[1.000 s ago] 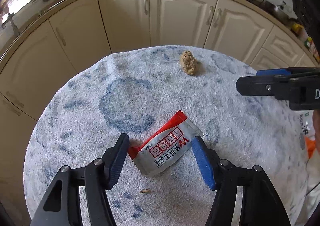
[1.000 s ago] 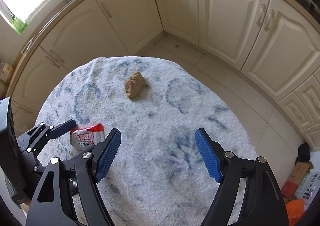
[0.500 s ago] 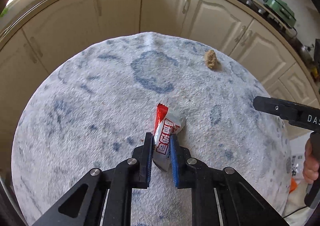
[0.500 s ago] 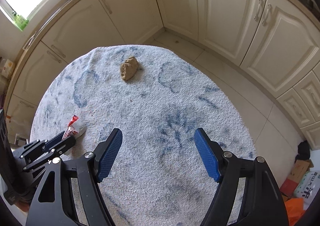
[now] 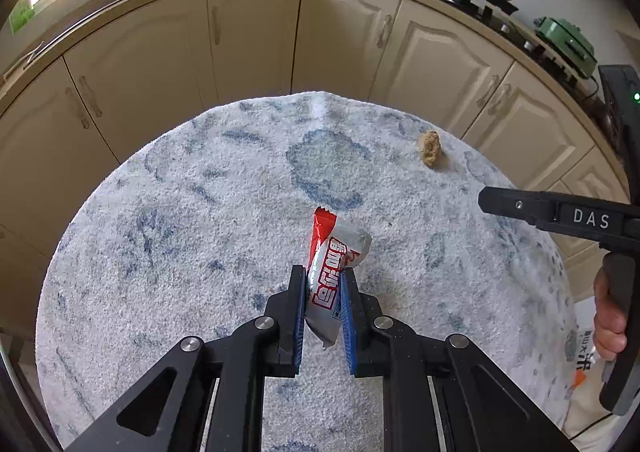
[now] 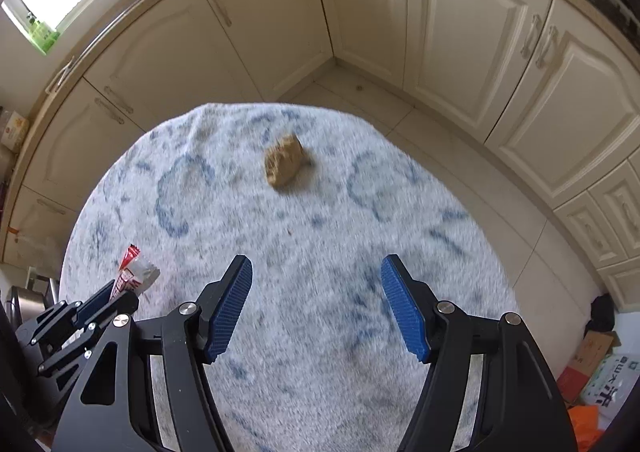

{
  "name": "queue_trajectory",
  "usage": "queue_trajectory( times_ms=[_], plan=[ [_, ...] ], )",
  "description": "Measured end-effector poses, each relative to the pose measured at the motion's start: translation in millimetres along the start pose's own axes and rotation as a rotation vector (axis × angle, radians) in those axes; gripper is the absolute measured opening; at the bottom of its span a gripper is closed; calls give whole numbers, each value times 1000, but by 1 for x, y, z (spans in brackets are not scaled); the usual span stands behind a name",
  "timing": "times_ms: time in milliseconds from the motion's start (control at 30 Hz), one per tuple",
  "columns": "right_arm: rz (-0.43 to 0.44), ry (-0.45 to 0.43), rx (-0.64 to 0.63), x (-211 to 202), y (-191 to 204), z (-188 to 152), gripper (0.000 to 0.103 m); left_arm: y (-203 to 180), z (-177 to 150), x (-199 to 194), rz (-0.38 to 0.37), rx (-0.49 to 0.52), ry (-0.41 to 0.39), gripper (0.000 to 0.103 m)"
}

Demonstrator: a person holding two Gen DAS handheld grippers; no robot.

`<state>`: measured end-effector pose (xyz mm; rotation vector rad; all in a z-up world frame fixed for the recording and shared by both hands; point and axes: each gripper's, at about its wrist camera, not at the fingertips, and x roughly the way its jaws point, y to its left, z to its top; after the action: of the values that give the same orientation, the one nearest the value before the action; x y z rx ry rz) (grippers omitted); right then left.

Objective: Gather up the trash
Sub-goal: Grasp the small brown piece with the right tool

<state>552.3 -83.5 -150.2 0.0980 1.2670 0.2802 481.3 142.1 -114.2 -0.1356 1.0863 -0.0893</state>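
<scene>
The left gripper is clamped on the wrapper, its blue pads pinching the lower half while the red end sticks up toward twelve o'clock, clear of the rug; the right gripper hangs apart over bare rug with nothing between its pads, and its jaws have just been closing a little; the brown lump lies on the rug at about twelve o'clock from the right gripper, well apart from it, and at about one o'clock from the wrapper in the left view. Judging from this, one piece of trash is in hand and the lump is not yet collected. The wrapper is thin, slick film and the pads hold it edge-on, so a quick swing or a twist of the wrist could let it slide out and flutter back to the rug; its free end may also catch on a bin or bag rim when released and hang there. The lump looks crumbly; too hard a squeeze might break it and scatter bits into the pile, where they would be hard to gather; a few specks already lie near the middle. A low approach could snag the pads in the shaggy rug and drag it. The two grippers sit close, the right at three o'clock of the left, so a careless reach might knock them together.
</scene>
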Motion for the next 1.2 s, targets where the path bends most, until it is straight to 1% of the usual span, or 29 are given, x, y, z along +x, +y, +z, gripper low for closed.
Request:
queue_trajectory(
  times_ms=[200, 267, 333, 433, 467, 500, 567, 600, 633, 700, 800, 1000, 1200],
  plan=[
    [-56, 7, -15, 20, 16, 33, 68, 16, 22, 22, 28, -18, 17, 12],
    [-63, 19, -17, 31, 21, 41, 62, 22, 28, 30, 44, -21, 27, 12],
    [-70, 32, -23, 40, 23, 48, 58, 26, 33, 37, 53, -22, 34, 12],
    [-79, 56, -35, 53, 27, 56, 46, 30, 38, 44, 41, -29, 46, 12],
    [-86, 55, -40, 56, 28, 58, 45, 31, 39, 45, 36, -31, 49, 12],
    [-102, 35, -54, 56, 31, 60, 43, 32, 39, 45, 33, -28, 48, 12],
    [-119, 38, -70, 60, 34, 63, 42, 31, 40, 45, 40, -22, 44, 12],
    [-126, 31, -73, 60, 35, 63, 39, 32, 40, 44, 43, -19, 42, 12],
    [-121, 34, -79, 59, 36, 64, 27, 32, 39, 43, 40, -18, 38, 12],
    [-84, 50, -118, 57, 41, 58, 27, 31, 38, 41, 33, -20, 36, 12],
    [-99, 49, -143, 52, 47, 43, 26, 30, 34, 35, 45, -8, 31, 12],
    [-65, 98, -175, 37, 52, 11, 26, 24, 29, 15, 73, 22, 4, 12],
    [-58, 123, -219, 14, 57, -22, 27, 15, 16, -9, 90, 49, -7, 12]
  ],
)
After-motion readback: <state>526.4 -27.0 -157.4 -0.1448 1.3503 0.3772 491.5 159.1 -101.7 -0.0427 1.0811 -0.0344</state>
